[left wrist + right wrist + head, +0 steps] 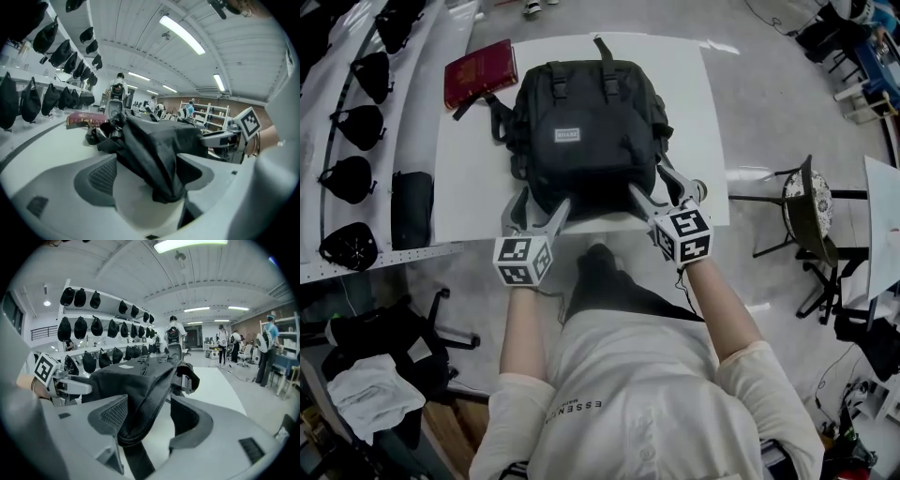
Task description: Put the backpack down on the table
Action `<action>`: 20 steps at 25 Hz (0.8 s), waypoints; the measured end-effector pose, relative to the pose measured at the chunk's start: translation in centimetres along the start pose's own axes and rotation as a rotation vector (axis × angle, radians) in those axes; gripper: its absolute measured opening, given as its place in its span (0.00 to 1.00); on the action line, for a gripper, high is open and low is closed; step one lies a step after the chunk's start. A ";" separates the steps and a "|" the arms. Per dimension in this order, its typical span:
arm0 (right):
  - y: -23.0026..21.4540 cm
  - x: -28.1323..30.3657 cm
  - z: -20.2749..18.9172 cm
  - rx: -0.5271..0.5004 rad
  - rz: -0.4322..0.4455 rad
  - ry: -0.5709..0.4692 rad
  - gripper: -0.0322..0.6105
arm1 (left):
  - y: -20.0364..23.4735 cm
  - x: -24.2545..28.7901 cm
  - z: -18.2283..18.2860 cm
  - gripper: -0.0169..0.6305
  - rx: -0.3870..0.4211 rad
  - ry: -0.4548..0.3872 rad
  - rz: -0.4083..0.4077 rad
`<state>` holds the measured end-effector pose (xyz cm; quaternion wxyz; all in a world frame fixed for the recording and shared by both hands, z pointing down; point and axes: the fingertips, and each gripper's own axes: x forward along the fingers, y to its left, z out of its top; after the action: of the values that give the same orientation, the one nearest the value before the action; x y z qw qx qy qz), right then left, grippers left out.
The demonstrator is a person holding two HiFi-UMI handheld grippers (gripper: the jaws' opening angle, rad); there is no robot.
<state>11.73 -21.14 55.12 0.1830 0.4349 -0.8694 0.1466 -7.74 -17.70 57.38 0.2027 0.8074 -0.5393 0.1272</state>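
Observation:
A black backpack (586, 131) lies flat on the white table (478, 187), front pocket up, its bottom edge at the near table edge. My left gripper (537, 208) is at the bag's near left corner and my right gripper (666, 192) at its near right corner. In the left gripper view the jaws of the left gripper (147, 164) stand open, with a fold of the backpack (154, 140) lying loose between them. In the right gripper view the right gripper (150, 420) is open too; the backpack's edge (136, 376) rests against the left pad, clear of the right one.
A dark red book (480, 72) lies on the table's far left corner beside the bag. Shelves with several black caps (356, 122) run along the left. A stool (806, 202) stands to the right, an office chair (403, 347) at the lower left. People stand far behind.

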 end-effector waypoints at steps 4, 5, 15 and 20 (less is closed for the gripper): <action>-0.9 -1.6 2.0 0.007 -0.079 -0.055 0.48 | -0.6 -1.7 2.9 0.61 0.023 -0.045 -0.015; -1.0 -2.0 2.7 0.010 -0.086 -0.075 0.48 | -1.0 -2.1 3.8 0.61 0.037 -0.059 -0.021; 2.8 -3.8 9.4 -0.031 0.077 -0.187 0.46 | -5.0 -4.9 11.2 0.35 0.148 -0.162 -0.098; 2.9 -5.1 12.1 -0.012 0.053 -0.254 0.14 | -6.1 -6.2 13.3 0.13 0.181 -0.203 -0.110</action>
<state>9.91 -20.83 41.79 0.0704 0.4258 -0.8976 0.0898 -4.68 -16.80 41.81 0.0802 0.8595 -0.4981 0.0819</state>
